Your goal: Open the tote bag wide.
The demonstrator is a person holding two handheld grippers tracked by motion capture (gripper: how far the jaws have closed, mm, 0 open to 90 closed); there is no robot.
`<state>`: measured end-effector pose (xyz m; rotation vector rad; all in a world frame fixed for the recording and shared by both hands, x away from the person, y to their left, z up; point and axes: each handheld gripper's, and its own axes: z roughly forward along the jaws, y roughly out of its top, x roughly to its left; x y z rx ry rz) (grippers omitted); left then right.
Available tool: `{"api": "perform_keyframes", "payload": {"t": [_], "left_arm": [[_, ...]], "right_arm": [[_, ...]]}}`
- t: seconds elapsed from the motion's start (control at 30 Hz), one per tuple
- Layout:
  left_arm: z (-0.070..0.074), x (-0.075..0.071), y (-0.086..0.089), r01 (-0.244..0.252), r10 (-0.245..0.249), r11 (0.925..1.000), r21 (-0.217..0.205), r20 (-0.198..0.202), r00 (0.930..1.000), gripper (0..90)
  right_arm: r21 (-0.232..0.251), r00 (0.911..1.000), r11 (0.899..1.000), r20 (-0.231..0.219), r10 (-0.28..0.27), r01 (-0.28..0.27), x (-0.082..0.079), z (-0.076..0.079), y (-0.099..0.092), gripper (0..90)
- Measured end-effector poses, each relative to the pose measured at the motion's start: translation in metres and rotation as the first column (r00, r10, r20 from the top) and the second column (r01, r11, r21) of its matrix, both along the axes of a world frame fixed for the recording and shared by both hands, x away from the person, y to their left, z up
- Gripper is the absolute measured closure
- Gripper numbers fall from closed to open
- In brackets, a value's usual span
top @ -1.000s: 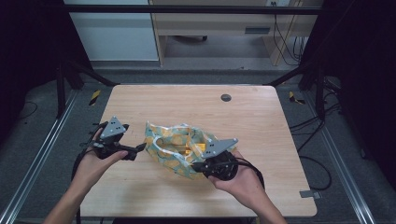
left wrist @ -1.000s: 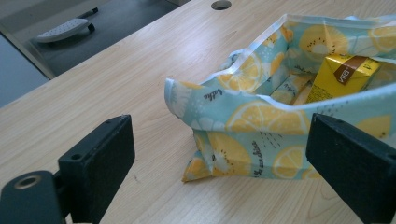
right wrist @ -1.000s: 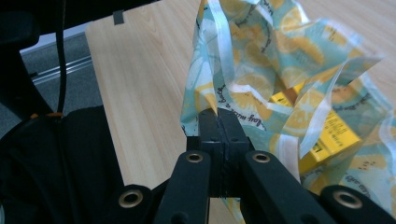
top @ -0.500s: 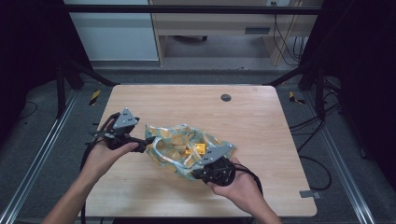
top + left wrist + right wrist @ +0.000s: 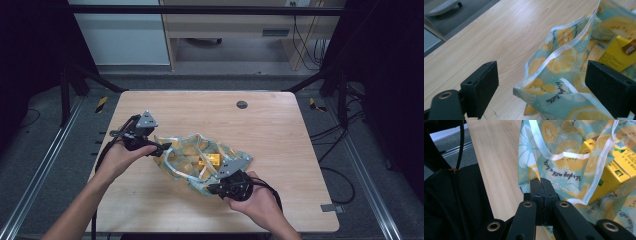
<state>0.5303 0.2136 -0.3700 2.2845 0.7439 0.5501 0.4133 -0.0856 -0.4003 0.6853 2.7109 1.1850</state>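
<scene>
High view: a soft bag (image 5: 200, 160) with lemon pictures lies in the middle of the wooden table (image 5: 280, 135), and a yellow box (image 5: 212, 161) sits inside it. The right gripper (image 5: 216, 189) is at the near end of the bag. In the right gripper view its jaws are squeezed shut on the bag's edge (image 5: 534, 176), so that side is already held. The left gripper (image 5: 164, 146) is at the far left end of the bag. In the left gripper view its jaws stand wide apart, with a corner of the bag (image 5: 544, 85) between them, but the pads do not press on it (so nothing is caught there yet). The white strip along the bag's mouth (image 5: 571, 42) hangs loose and the mouth gapes. It looks like the box is in and one side is gripped. What seems left is for the left gripper to pinch its corner, and then the two can pull the mouth straight or close it.
</scene>
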Motion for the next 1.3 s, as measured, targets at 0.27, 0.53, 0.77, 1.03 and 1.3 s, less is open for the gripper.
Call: {"api": "perform_keyframes", "payload": {"t": [0.27,0.53,0.77,1.03,1.3], "left_arm": [[-0.020,0.004,0.002,0.017,-0.015,0.9980,0.061,-0.040,0.9991,10.9],[-0.038,0.004,0.003,0.021,-0.015,0.9965,0.081,-0.076,0.9970,10.9],[-0.049,0.003,0.003,0.023,-0.014,0.9955,0.092,-0.095,0.9954,27.5],[-0.049,-0.007,0.009,0.041,-0.037,0.9966,0.071,-0.059,0.9976,65.8],[-0.051,-0.047,0.023,0.091,-0.091,0.9957,-0.018,-0.014,0.9957,84.7]], "right_arm": [[-0.010,0.9999,1.000,-0.015,-0.005,0.005,-0.001,-0.006,-0.002,89.5],[-0.012,0.9994,1.000,-0.029,-0.017,0.017,0.001,-0.013,-0.006,89.1],[-0.018,0.9991,1.000,-0.035,-0.025,0.024,0.002,-0.016,-0.010,88.9],[-0.009,0.9986,0.999,-0.036,-0.040,0.039,0.003,-0.017,-0.014,88.6],[-0.017,0.9968,0.997,-0.037,-0.070,0.070,-0.003,-0.022,-0.026,88.6]]}}
